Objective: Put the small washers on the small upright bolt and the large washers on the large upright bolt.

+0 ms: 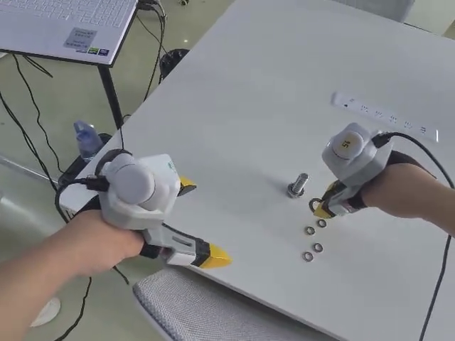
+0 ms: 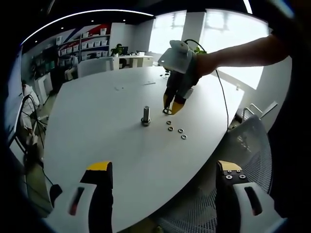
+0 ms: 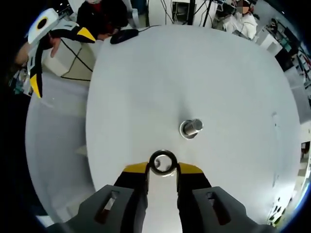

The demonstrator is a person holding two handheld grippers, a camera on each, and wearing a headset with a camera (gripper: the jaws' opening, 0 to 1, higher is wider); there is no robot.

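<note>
steel washer [image 3: 153, 163] clenched in my right hand-held gripper [image 3: 163, 168], the upright bolt [image 3: 192, 127] near at one o'clock on the white surface [image 3: 146, 73]; my left hand-held gripper [image 2: 164, 167] hangs released.

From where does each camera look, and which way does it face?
Head view: on the headset, facing down at the table; forearms, left gripper, right gripper show.
Left gripper view: on that gripper, facing across to the bolt; its open fingers below.
Right gripper view: on that gripper, facing down at the bolt; its fingers pinch a washer.
Shared: the bolt.
</note>
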